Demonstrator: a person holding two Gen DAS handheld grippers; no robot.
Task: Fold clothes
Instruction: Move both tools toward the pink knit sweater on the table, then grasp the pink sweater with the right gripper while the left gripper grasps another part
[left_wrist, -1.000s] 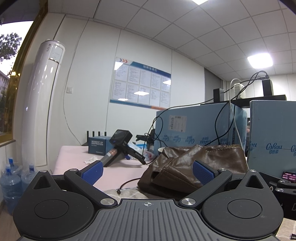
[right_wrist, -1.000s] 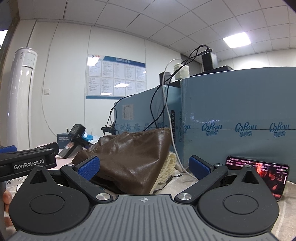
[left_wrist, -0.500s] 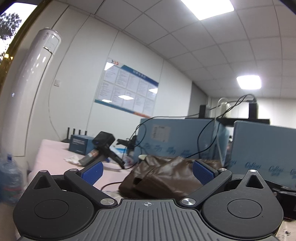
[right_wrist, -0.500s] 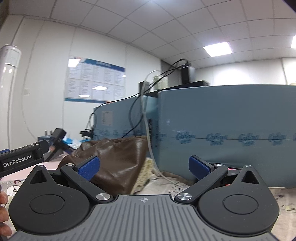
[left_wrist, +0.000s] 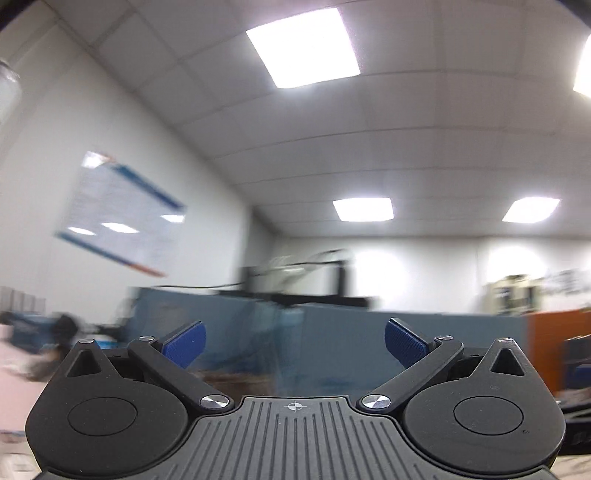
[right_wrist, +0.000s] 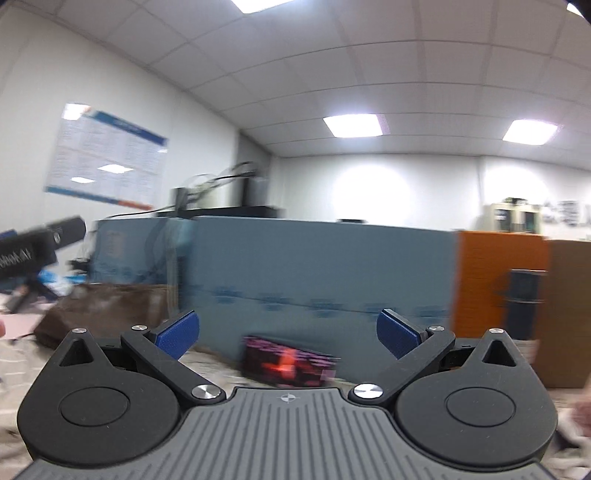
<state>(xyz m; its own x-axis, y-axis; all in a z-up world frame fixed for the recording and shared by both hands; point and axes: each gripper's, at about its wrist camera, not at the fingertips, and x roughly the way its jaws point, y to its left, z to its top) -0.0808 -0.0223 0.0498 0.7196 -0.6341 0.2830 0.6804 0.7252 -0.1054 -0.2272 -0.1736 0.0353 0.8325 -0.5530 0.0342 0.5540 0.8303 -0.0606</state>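
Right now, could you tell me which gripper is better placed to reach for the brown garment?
Probably the right gripper: it is open, and the brown garment shows low on its left. The left gripper, also open, points up toward the ceiling with only a blurred brown sliver below.

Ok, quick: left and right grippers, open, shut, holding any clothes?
Left gripper: open, nothing between its fingers.
Right gripper: open, holding nothing; the brown garment lies ahead to its left.
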